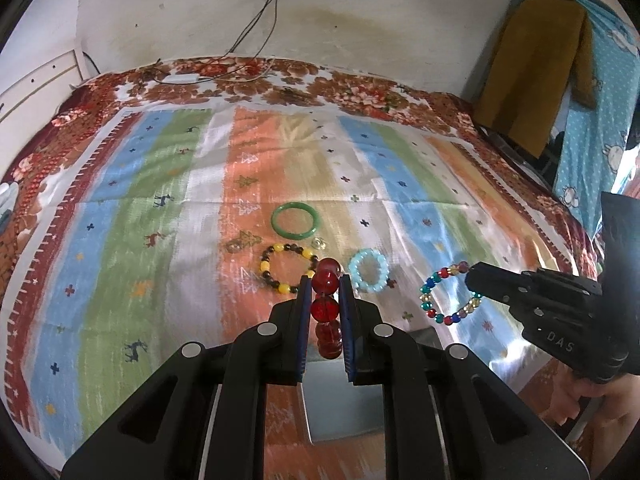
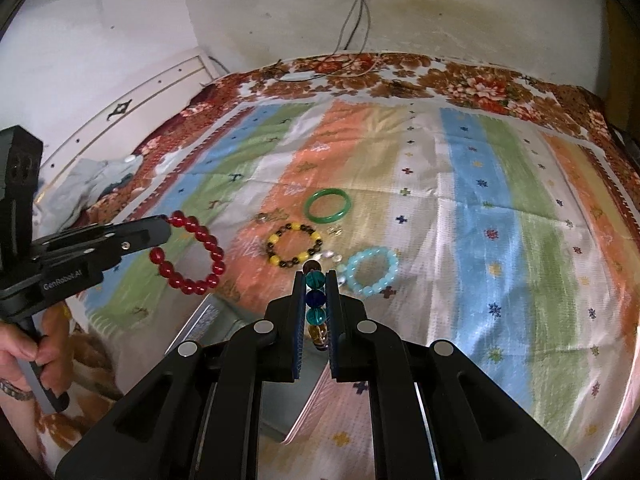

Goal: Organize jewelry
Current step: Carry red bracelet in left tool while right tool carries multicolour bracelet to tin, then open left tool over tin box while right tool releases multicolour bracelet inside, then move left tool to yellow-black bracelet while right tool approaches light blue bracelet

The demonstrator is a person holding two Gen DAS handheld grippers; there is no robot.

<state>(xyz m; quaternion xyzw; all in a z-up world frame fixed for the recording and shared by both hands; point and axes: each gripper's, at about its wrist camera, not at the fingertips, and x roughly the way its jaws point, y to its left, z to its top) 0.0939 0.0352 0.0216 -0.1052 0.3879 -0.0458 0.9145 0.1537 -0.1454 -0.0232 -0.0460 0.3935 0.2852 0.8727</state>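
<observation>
Bracelets hang from both our claws above the bed: the left claw [image 1: 326, 280] is clamped on the red bead bracelet [image 2: 188, 254], the right claw [image 2: 316, 276] on the multicoloured bead bracelet [image 1: 450, 294]. On the striped cloth [image 1: 132, 208] lie a green bangle [image 1: 295, 220], a yellow-and-dark bead bracelet [image 1: 286, 270] and a pale blue bead bracelet [image 1: 368, 271], close together. Beneath our claws sits what may be a grey box [image 2: 224, 320], mostly hidden

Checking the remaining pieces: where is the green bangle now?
The green bangle lies on the striped cloth, mid-frame in both views, just beyond the yellow-and-dark bead bracelet.
</observation>
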